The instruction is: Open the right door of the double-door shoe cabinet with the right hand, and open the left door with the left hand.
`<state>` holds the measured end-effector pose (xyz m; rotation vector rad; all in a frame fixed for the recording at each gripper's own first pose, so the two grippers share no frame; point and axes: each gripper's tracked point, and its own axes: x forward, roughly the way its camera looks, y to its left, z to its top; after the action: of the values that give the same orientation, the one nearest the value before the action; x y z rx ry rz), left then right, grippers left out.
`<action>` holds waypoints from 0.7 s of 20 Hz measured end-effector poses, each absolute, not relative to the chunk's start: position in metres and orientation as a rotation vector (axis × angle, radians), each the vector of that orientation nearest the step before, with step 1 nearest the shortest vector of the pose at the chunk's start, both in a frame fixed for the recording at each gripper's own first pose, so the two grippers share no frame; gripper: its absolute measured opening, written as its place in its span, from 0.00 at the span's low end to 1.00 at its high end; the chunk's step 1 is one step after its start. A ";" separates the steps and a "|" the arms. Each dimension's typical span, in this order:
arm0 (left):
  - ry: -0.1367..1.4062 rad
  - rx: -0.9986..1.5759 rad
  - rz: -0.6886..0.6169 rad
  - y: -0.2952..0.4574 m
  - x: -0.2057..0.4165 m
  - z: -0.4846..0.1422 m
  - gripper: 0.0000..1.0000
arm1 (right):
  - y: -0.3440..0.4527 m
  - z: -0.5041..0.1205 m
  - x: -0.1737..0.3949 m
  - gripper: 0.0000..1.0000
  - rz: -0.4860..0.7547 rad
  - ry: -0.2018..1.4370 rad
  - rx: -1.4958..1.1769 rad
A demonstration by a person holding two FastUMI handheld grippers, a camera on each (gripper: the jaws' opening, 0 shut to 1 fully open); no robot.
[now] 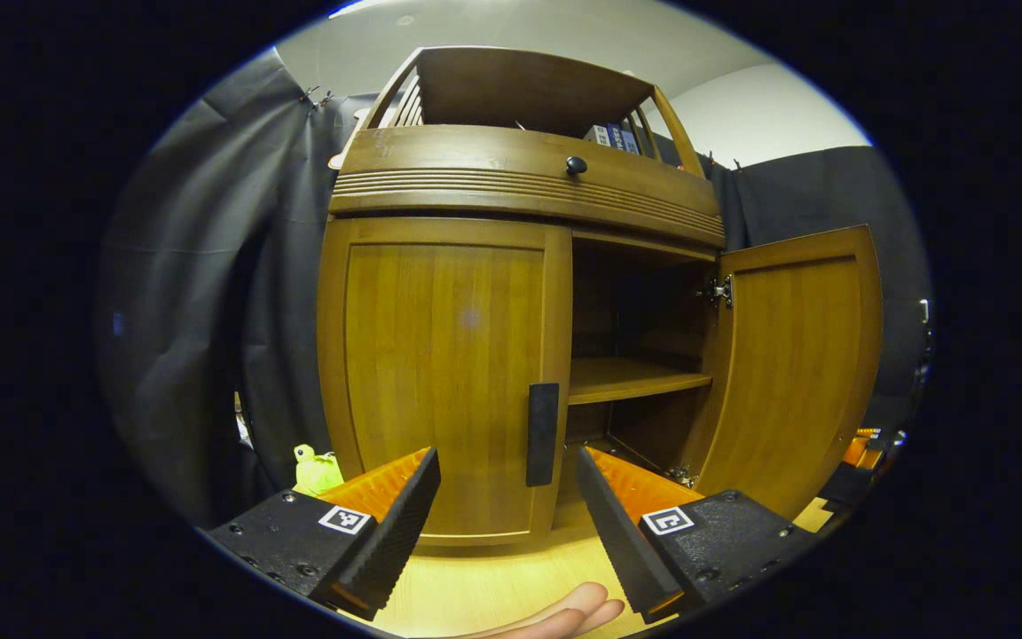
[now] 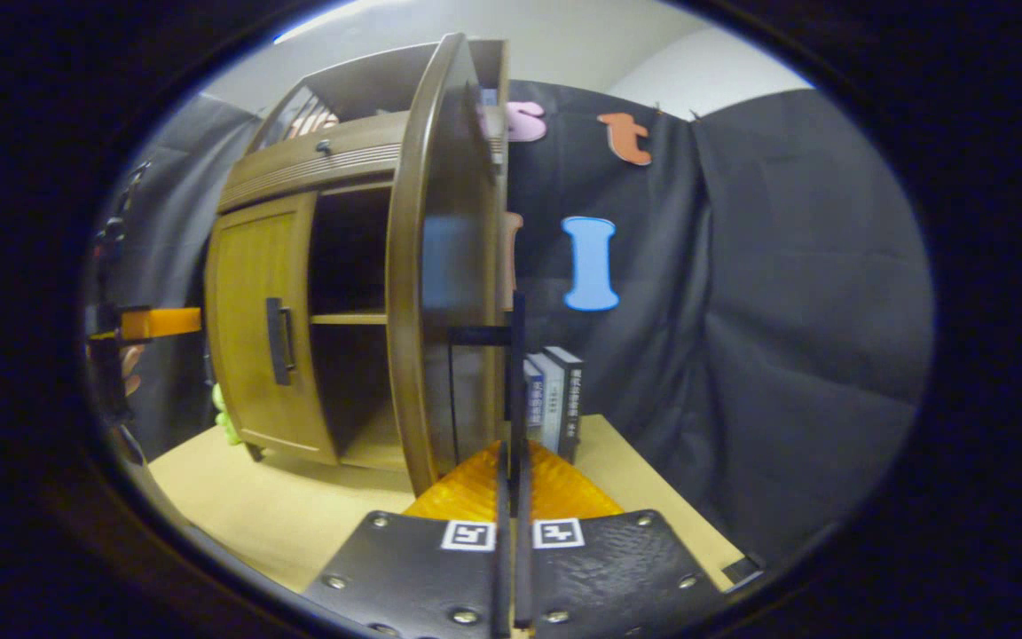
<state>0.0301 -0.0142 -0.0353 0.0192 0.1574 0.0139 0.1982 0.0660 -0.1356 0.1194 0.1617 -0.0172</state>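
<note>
The wooden shoe cabinet stands on a light table. Its left door is closed, with a black vertical handle at its inner edge. My left gripper is open just in front of that handle, not touching it. The right door is swung wide open, baring a shelf. In the right gripper view this door appears edge-on, and my right gripper is shut on its thin black handle. The left door and left gripper lie farther left.
A drawer with a round knob runs above the doors, and books stand on top. More books stand on the table behind the open door. A yellow-green toy lies left of the cabinet. A hand is under my left gripper.
</note>
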 end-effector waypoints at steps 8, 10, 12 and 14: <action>0.179 0.029 0.018 -0.018 0.039 -0.046 0.96 | 0.029 -0.141 0.209 0.12 0.162 0.147 0.231; 0.195 0.035 0.021 -0.019 0.042 -0.051 0.96 | 0.033 -0.141 0.208 0.12 0.166 0.147 0.203; 0.213 0.037 0.021 -0.020 0.048 -0.058 0.95 | 0.032 -0.139 0.209 0.12 0.150 0.139 0.161; 0.225 0.039 0.021 -0.022 0.054 -0.064 0.92 | 0.029 -0.141 0.210 0.12 0.124 0.144 0.127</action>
<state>0.0539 -0.0223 -0.0644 0.0389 0.2252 0.0206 0.2099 0.0288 -0.1414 0.1271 0.1437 0.1245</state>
